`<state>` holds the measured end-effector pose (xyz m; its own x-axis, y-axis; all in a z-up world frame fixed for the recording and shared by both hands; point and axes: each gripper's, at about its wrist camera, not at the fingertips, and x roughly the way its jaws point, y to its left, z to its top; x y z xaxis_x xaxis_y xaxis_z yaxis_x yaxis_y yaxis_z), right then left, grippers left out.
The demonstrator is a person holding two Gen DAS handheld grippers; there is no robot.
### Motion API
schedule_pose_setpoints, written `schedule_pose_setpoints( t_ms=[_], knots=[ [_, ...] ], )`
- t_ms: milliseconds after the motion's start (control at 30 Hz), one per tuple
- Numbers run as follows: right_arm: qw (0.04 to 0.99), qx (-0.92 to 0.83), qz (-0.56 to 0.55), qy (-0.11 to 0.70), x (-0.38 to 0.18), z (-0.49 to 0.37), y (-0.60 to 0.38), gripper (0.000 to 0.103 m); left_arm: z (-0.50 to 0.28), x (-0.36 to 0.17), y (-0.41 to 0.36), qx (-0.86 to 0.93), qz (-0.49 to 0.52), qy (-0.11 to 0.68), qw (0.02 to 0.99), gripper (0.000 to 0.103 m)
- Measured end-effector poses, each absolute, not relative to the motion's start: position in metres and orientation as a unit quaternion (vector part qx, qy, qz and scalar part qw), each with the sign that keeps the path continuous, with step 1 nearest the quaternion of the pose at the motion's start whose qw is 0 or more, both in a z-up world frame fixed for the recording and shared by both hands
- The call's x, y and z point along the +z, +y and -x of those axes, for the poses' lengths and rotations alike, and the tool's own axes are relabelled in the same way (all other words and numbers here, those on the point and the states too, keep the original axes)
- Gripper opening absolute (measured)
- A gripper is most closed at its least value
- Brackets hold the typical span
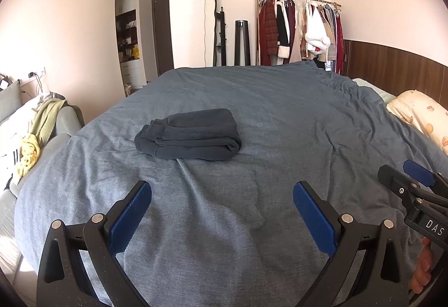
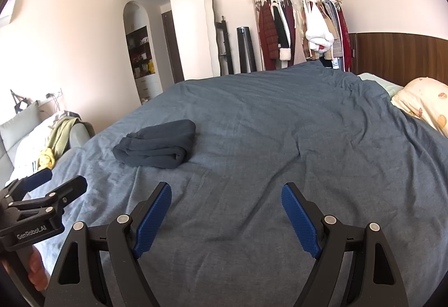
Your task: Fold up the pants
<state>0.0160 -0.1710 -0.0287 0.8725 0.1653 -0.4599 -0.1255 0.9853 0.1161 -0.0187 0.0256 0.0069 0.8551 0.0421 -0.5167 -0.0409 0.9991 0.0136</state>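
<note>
here the dark navy folded fleece pants (image 1: 188,136) lie as a compact bundle on the wrinkled grey-blue duvet (image 1: 280,116) of the bed, well ahead of both tools and touching neither. the left gripper (image 1: 222,196) hangs over the near part of the duvet with its 2 blue-padded fingers spread wide and nothing between them; the right gripper (image 2: 226,196) is likewise released, its pads apart over bare cover.

the left wrist view shows the right gripper from the side at its right edge, with fingertips of the holding hand under it; the right wrist view shows instead the left gripper at its left edge, with a label reading "genrobot.ai". in the left view the bundle sits near centre, slightly left; in the right view it sits further left.

the bundle's long axis runs across the bed, left to right. its rolled fold faces right, toward the peach patterned pillow (image 2: 425,102), and its stacked cuffs and layered edges point left, toward the grey sofa with a green throw (image 1: 47,122). a wooden clothes rack of hanging coats (image 2: 302,29) stands beyond the bed
</note>
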Motion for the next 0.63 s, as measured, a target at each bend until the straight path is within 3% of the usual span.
schedule_pose_setpoints(
  t_ms=[633],
  knots=[
    [0.966, 0.073, -0.041, 0.243, -0.032, -0.016, -0.171, 0.082, 0.007, 0.002, 0.043, 0.026, -0.005, 0.268, 0.963, 0.103]
  ],
)
